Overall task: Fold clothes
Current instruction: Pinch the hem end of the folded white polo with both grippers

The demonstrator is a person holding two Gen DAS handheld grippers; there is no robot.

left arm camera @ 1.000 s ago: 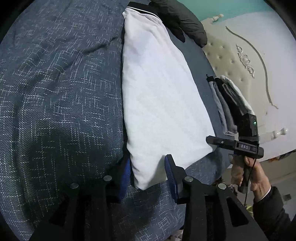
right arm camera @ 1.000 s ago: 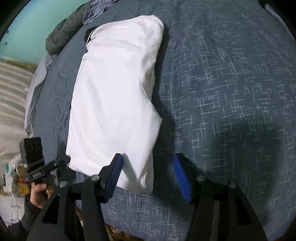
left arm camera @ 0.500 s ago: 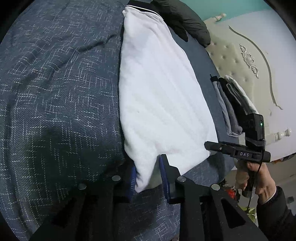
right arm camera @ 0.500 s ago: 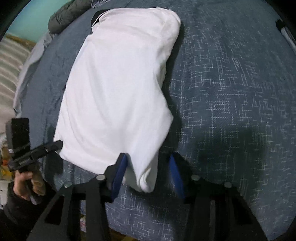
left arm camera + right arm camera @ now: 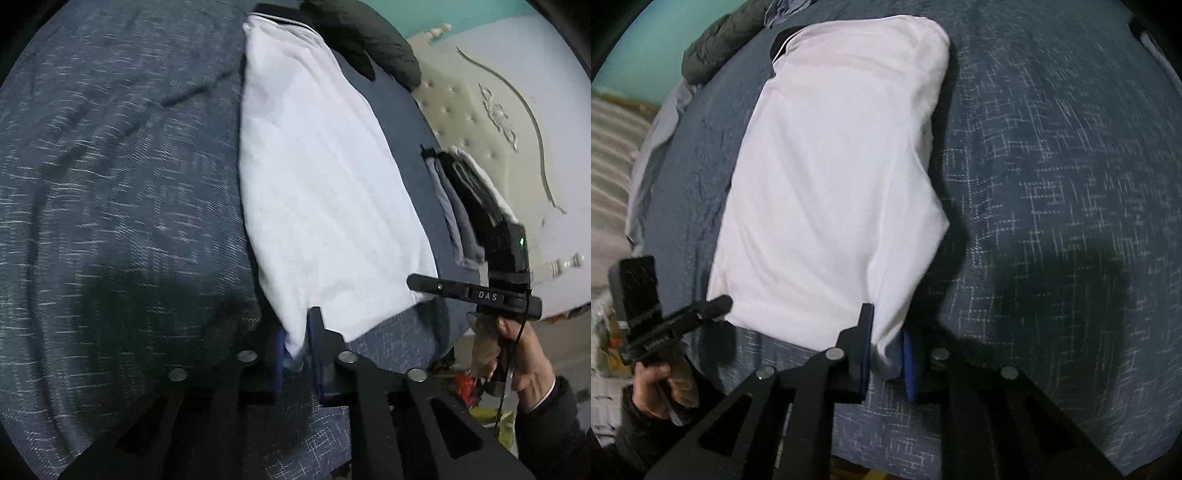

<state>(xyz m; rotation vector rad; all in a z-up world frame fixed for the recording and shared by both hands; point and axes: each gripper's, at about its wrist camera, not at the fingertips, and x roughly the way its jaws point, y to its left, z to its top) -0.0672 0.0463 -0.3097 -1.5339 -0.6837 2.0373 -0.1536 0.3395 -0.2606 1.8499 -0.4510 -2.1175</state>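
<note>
jaws pinch near corners of white shirt (image 5: 325,192), lying lengthwise, collar away.

The left gripper (image 5: 295,347) pinches the near corner of the white garment (image 5: 317,192), which lies lengthwise on the dark blue bedspread (image 5: 110,184). At right a hand (image 5: 513,350) holds the right gripper (image 5: 415,282), seemingly touching the garment's hem.

The folded garment (image 5: 325,192) is plain white with a black, white-striped collar. The bedspread (image 5: 110,184) beneath it is dark blue flecked with white crosshatch. Beside the garment lies a cream tufted headboard (image 5: 480,122).
</note>
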